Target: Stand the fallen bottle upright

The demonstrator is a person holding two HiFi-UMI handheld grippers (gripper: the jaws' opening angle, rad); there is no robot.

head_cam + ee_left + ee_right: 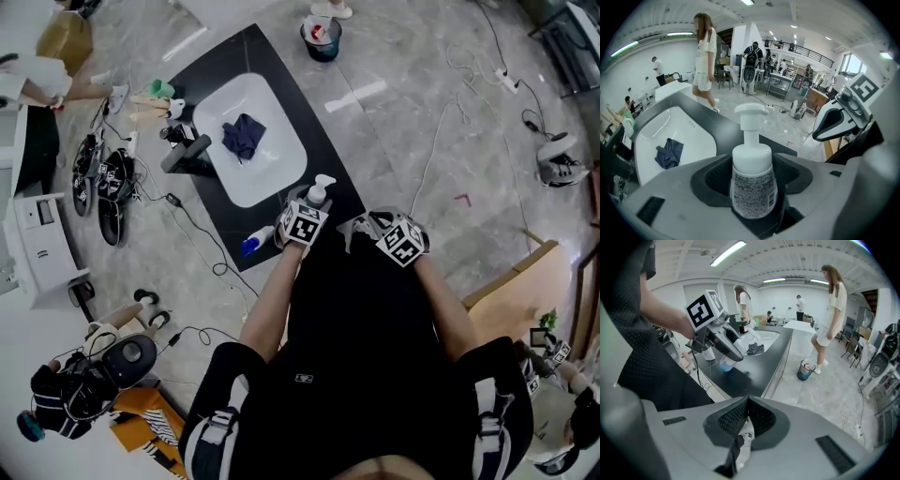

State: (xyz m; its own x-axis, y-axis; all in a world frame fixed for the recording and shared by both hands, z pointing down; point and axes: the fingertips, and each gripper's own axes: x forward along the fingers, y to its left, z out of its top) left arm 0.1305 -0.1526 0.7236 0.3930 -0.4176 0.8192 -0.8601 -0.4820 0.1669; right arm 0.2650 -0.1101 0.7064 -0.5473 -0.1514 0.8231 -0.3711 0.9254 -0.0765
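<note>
My left gripper [316, 205] is shut on a white pump bottle [321, 188] over the near corner of the black counter [251, 56]. In the left gripper view the bottle [751, 161] sits between the grey jaws of the left gripper [752, 182], gripped at its labelled body, pump head pointing away along them. Whether its base touches the counter is hidden. My right gripper [362, 225] hovers just to the right, shut and empty; in its own view the right gripper [746, 401] has its jaws together with nothing between them.
A white sink [272, 178] set in the counter holds a dark blue cloth [244, 135]. A small blue-ended bottle [253, 244] lies at the counter's near left edge. Cables, shoes and equipment litter the floor to the left; a bin [322, 39] stands beyond the counter.
</note>
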